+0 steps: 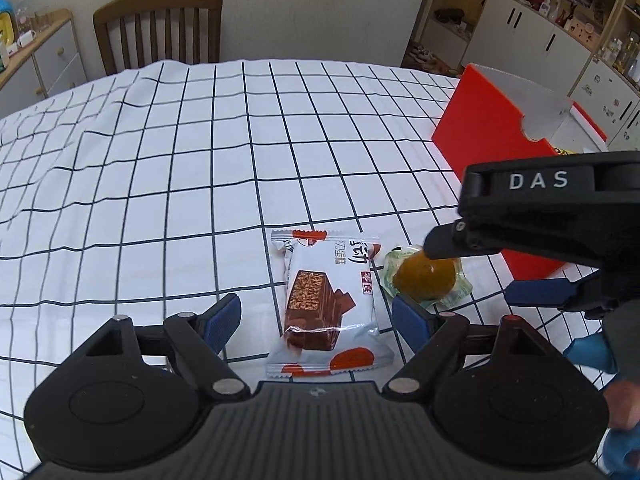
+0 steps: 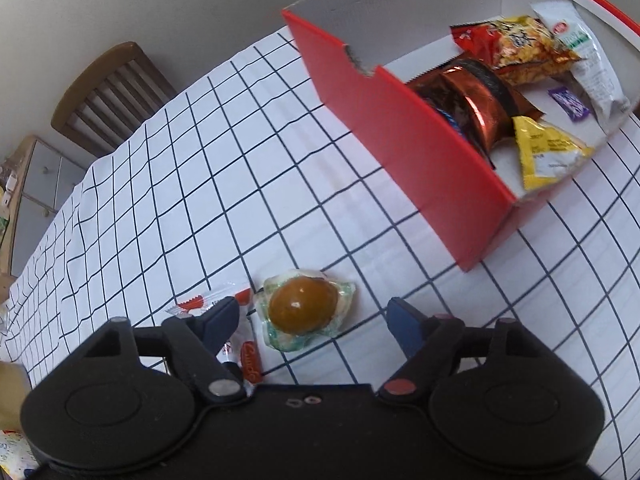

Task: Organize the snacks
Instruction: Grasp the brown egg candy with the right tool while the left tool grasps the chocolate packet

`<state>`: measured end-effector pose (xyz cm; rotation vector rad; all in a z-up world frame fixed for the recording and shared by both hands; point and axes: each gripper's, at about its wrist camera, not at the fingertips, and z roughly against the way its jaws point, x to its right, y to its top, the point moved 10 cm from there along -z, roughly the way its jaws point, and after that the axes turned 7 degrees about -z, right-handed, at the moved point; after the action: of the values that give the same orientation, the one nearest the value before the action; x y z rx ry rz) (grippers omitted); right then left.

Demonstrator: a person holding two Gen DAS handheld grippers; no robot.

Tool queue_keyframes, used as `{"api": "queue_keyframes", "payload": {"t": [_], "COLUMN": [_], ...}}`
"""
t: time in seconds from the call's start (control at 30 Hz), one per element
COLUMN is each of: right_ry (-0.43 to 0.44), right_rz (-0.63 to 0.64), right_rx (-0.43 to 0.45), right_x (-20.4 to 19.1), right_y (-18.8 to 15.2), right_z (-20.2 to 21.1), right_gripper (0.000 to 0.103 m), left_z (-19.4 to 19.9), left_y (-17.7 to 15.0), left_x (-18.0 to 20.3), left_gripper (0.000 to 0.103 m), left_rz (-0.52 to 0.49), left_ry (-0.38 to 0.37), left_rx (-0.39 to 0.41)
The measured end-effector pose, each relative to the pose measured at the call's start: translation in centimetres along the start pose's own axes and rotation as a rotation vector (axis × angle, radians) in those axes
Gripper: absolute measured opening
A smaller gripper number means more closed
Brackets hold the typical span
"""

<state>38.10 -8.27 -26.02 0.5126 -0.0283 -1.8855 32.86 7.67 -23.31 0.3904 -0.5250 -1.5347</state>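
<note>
Right wrist view — right tongs (image 2: pixel 314 316) spread wide around the wrapped egg (image 2: pixel 302 306), untouched; left tongs (image 1: pixel 316 316) likewise apart.

Raised white letters "DAS" on the black plastic body of the right gripper (image 1: pixel 472 276), seen from the left wrist. Chinese characters, upside down and only partly legible, on the white-and-brown plastic wrapper of the chocolate wafer bar (image 1: pixel 328 300); a small red label with two characters on its right side, too small to read surely. Red round logo on the white plastic packet (image 2: pixel 588 60) inside the red cardboard box (image 2: pixel 420 152), lettering blurred. Print on the yellow foil sachet (image 2: pixel 548 152) and the purple candy wrapper (image 2: pixel 568 104) illegible.
</note>
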Motion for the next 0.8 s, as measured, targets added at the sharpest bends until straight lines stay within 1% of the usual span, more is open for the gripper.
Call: {"api": "queue_keyframes", "payload": {"t": [0.1, 0.17, 0.33, 0.5, 0.57, 0.67, 0.77, 0.8], "right_ry": [-0.012, -0.013, -0.022, -0.034, -0.05, -0.046, -0.048, -0.053], "right_rz": [0.02, 0.02, 0.027, 0.074, 0.099, 0.11, 0.125, 0.138], "right_rx": [-0.007, -0.018, -0.03, -0.045, -0.038, -0.033, -0.036, -0.042], "right_x": [-0.4, -0.5, -0.4, -0.8, -0.8, -0.7, -0.9, -0.9], "right_y": [0.0, 0.0, -0.1, -0.2, -0.2, 0.0, 0.1, 0.0], "right_z": [-0.7, -1.1, -1.9, -2.6, -2.8, -2.9, -3.0, -3.1], "right_gripper": [0.074, 0.068, 0.064, 0.06, 0.055, 0.054, 0.055, 0.055], "left_z": [-0.6, -1.0, -1.7, -2.5, -2.7, -2.8, -2.9, -2.9], "left_y": [0.1, 0.1, 0.2, 0.4, 0.5, 0.6, 0.8, 0.8], "left_x": [-0.1, -0.3, -0.9, -0.7, -0.8, -0.9, -0.8, -0.7], "left_gripper": [0.083, 0.083, 0.082, 0.082, 0.082, 0.082, 0.081, 0.078], "left_rz": [0.009, 0.019, 0.048, 0.032, 0.028, 0.039, 0.036, 0.03], "left_ry": [-0.004, -0.005, -0.005, -0.009, 0.002, 0.002, -0.004, -0.006], "left_rx": [-0.014, -0.021, -0.037, -0.053, -0.054, -0.052, -0.047, -0.047]}}
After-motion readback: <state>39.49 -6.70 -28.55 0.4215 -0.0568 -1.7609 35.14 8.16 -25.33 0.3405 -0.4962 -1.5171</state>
